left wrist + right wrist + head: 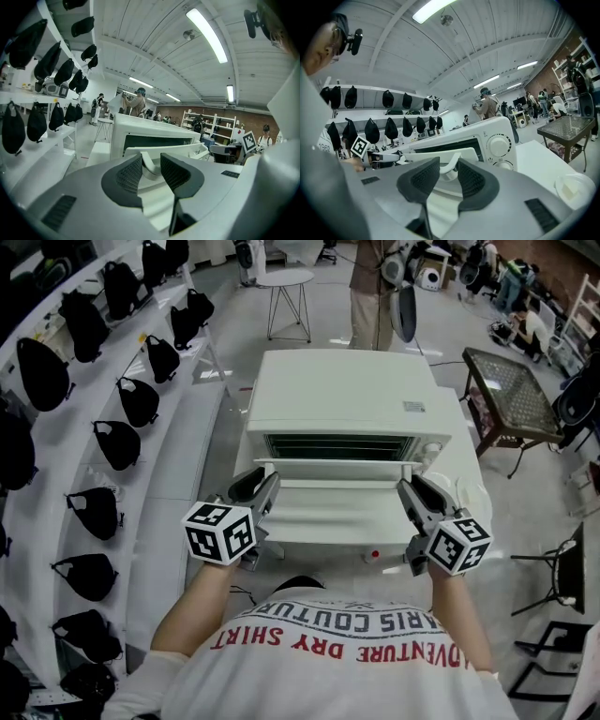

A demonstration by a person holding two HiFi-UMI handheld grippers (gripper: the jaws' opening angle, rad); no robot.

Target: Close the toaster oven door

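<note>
A white toaster oven (342, 390) stands on a white table (466, 457). Its door (328, 507) hangs partly open, tilted up toward the dark cavity. My left gripper (265, 486) is at the door's left front corner and my right gripper (405, 488) at its right front corner. In the left gripper view the white door handle (149, 165) sits between the dark pads of the left gripper (151, 171), which close on it. The right gripper (449, 176) holds the handle's other end (450, 168) the same way, beside the oven's knobs (499, 145).
Shelves with several black bags (122, 442) run along the left. Behind the oven are a round white side table (284, 279) and a standing person (370, 296). A wicker-topped table (511, 390) stands at the right. A white lid (574, 187) lies on the table's right part.
</note>
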